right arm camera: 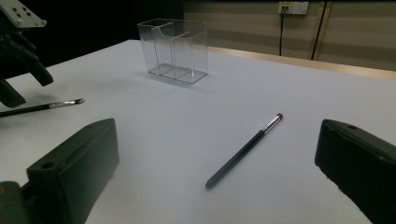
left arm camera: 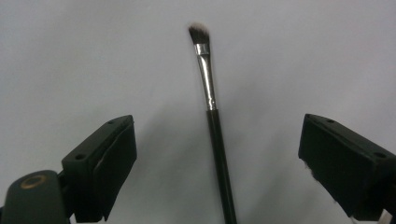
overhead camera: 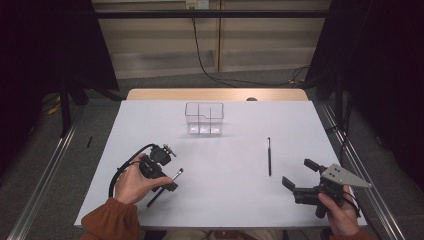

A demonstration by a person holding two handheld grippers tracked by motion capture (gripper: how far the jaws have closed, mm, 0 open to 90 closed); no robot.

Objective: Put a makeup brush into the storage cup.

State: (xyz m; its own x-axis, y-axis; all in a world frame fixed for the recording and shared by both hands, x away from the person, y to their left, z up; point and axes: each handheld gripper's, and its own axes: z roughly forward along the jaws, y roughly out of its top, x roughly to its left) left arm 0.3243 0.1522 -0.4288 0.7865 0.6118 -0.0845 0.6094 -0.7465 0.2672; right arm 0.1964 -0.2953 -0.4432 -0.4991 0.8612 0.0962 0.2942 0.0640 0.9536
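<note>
My left tongs (overhead camera: 167,182) hang over the makeup brush (overhead camera: 167,186), jaws spread wide with nothing pinched yet. In the left gripper view the brush (left arm camera: 212,116) lies flat on the white worktop (overhead camera: 225,200), its handle running down the gap between the jaws and its bristle tip pointing to twelve o'clock. I have lined it up that way so that closing would catch the slim handle square across both pads, not at a slant. Seen from the high view, the brush sits at about eight o'clock on the worktop, angled with its bristles toward two o'clock.

My right tongs (overhead camera: 296,175) wait at about four o'clock, jaws also apart and empty, aimed toward the worktop's centre. Just ahead of them lies the dark pen-like stick (overhead camera: 269,156), running from twelve to six, well apart from the brush. In the right gripper view the stick (right arm camera: 243,151) rests between my jaws but farther off.

The clear divided organiser (overhead camera: 204,118) stands upright near twelve o'clock, empty, and I judge it to be where both items are meant to go.
</note>
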